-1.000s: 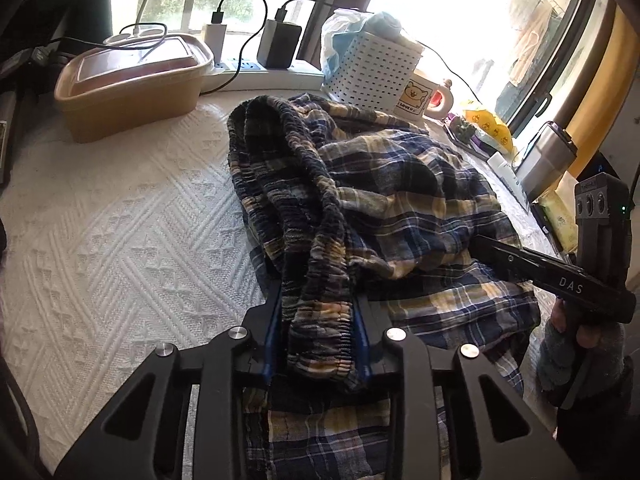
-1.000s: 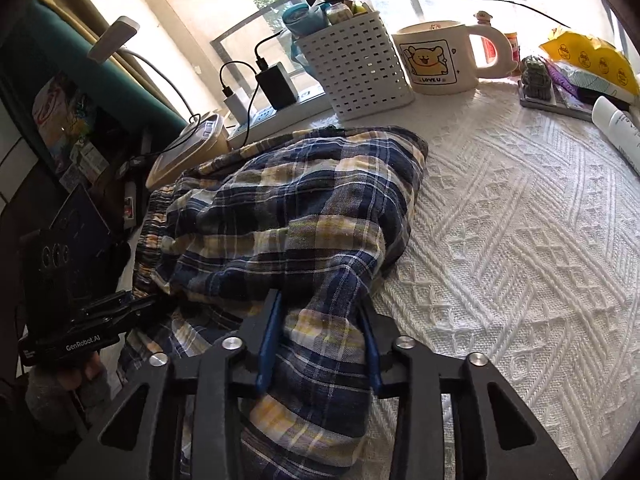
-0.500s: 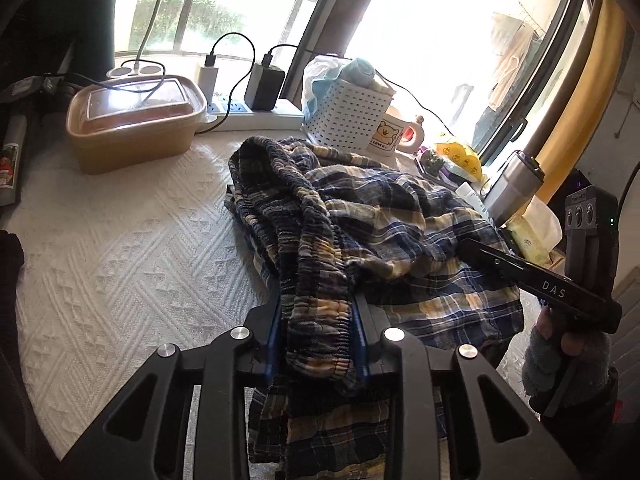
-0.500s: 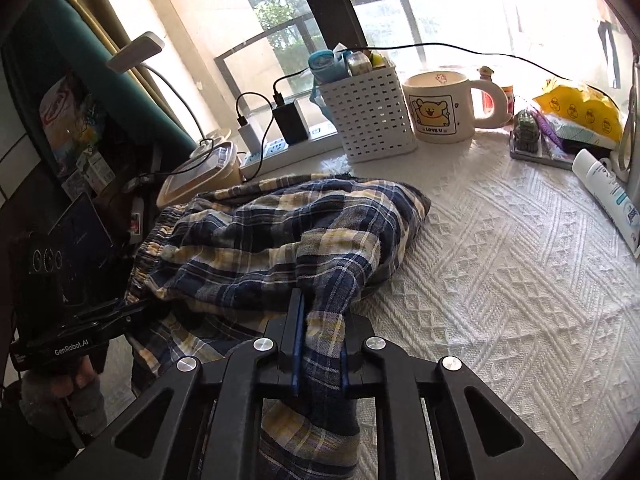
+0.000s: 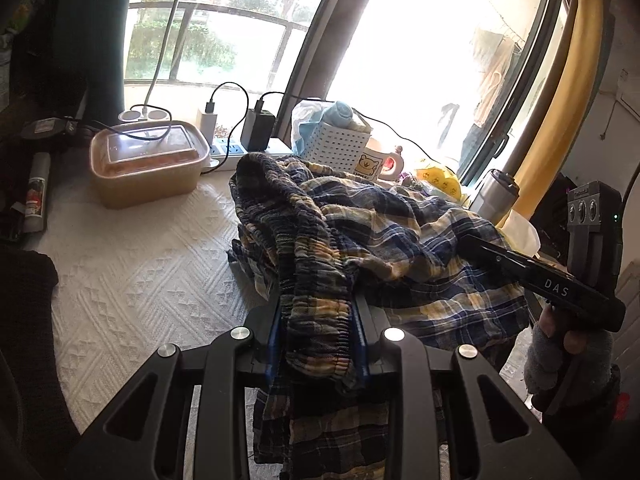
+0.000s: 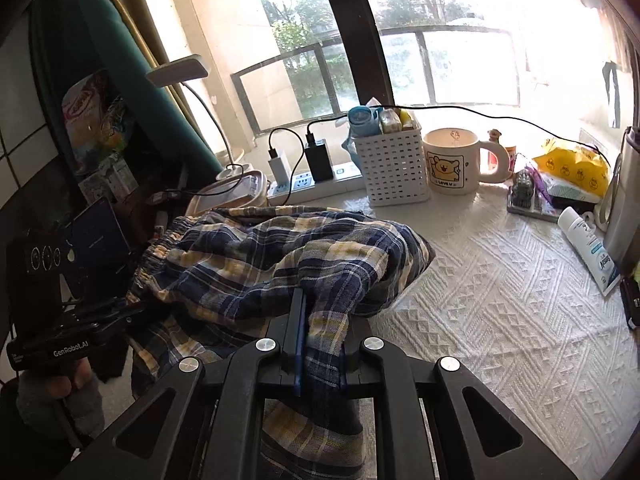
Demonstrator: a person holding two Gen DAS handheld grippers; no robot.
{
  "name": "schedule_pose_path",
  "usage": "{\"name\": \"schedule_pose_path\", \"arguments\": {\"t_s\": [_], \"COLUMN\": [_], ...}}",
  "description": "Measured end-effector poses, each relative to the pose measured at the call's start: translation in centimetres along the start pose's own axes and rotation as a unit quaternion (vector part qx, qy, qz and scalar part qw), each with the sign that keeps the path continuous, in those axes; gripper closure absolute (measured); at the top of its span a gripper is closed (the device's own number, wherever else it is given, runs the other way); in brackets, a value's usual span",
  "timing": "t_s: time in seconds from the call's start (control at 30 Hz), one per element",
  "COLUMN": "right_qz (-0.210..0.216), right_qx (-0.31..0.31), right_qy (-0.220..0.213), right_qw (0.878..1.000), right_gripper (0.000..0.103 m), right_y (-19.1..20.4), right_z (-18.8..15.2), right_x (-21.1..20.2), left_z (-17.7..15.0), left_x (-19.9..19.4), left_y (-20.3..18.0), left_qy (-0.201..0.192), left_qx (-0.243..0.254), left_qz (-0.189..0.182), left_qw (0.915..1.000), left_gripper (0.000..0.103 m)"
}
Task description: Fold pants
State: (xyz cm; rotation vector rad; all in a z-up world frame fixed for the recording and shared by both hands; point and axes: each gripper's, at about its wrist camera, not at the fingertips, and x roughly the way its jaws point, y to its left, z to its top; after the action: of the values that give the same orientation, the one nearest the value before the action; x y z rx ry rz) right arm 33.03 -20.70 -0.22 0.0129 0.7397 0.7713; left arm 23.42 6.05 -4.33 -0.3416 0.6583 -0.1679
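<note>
left gripper (image 5: 318, 336) clamped on pants (image 5: 360, 240) waistband | right gripper (image 6: 320, 344) clamped on pants | lift evenly, cloth kept taut, basket (image 6: 394, 172) avoided

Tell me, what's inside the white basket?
From the basket, a blue roll and some small packets stick out. Anything deeper is hidden by its walls.

Counted: one pair of plaid pants (image 5: 360, 240), two grippers, left (image 5: 318, 332) and right (image 6: 320, 344), one white basket (image 6: 394, 168), one mug (image 6: 452, 164), two chargers, one lidded box (image 5: 148, 164).
</note>
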Motion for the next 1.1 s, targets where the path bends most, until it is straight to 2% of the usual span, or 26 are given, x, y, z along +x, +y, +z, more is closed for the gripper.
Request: {"name": "schedule_pose_path", "arguments": {"t_s": [0.37,0.67,0.8,0.87,1.1], "right_qz": [0.009,0.033,0.021,0.008,-0.021], "right_qx": [-0.033,-0.071,-0.079,-0.080,-0.059], "right_qy": [-0.020,-0.016,0.006,0.017,0.044], "right_qw": [0.999,0.997,0.997,0.997,0.997], "right_gripper": [0.091,0.091,0.094,0.094,0.094], "right_y": [4.0,9.1,10.6,10.4,6.7], "right_z": [0.9,1.6,1.3,0.9,-0.9], "right_x": [-2.0,-0.7,1.3,2.3,3.1], "left_z": [0.1,-0.5,-1.7,-2.6,-4.5], "left_x": [-4.4,-8.5,-8.0,-7.3,-4.4], "left_y": [0.8,3.5,6.0,6.7,4.3], "left_qy": [-0.033,-0.053,-0.024,-0.003,0.039], "left_qx": [0.000,0.002,-0.022,-0.040,-0.054], "left_qz": [0.011,0.033,0.037,0.026,-0.020], "left_qw": [0.9994,0.9980,0.9988,0.9989,0.9976], "left_gripper": [0.076,0.077,0.077,0.077,0.077]}}
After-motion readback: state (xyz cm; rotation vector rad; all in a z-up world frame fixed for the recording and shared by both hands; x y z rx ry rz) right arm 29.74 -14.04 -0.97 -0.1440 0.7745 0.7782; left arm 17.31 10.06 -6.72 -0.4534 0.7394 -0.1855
